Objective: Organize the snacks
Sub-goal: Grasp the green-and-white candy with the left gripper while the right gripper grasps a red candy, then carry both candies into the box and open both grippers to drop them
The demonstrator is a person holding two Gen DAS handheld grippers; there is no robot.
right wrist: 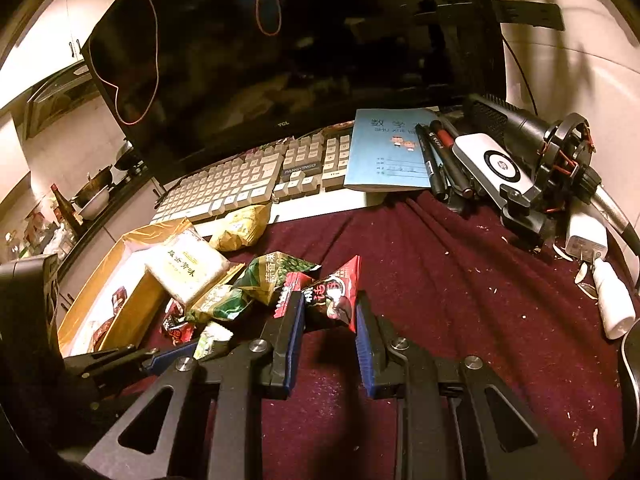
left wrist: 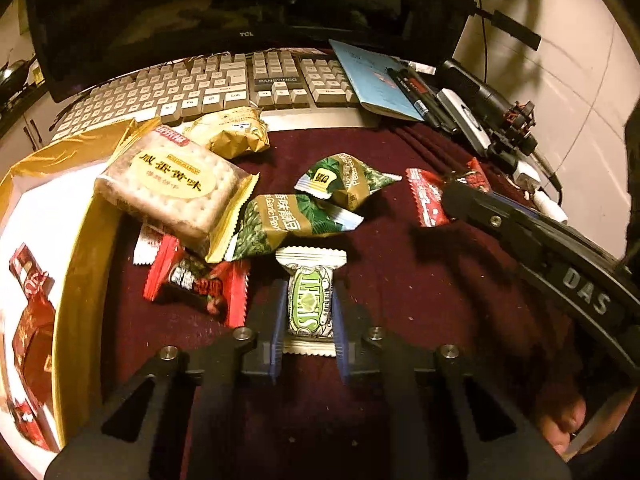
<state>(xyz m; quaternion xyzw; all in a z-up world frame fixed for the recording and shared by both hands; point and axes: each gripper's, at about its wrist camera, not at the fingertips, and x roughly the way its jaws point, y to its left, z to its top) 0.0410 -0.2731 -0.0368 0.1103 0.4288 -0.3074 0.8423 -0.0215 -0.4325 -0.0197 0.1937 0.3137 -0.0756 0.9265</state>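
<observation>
The left gripper [left wrist: 306, 312] sits low over the dark red surface [left wrist: 420, 280], jaws drawn in close on either side of a small green-and-white candy [left wrist: 310, 300]; the blue pads [left wrist: 278, 312] flank its wrapper and appear to touch it, though I cannot tell for sure that they press. The candy's long axis runs straight along the fingers, away from the camera, so the jaws meet its narrow sides. The gold box [left wrist: 76, 264], the likely home for the snacks, lies just left of the candy, open, with a red packet printed or lying inside; it is nearer this hand than the other. Between candy and box lie a red snack [left wrist: 200, 284], a cracker pack [left wrist: 176, 188] propped on the box's rim, and two green pea packets [left wrist: 288, 224]. The right gripper [right wrist: 330, 312], well to the right of the candy, is closed on a red packet [right wrist: 332, 300] and holds it clear of the surface. For the left hand, the coming move looks like a lift and a swing leftward over the red snack into the box.
</observation>
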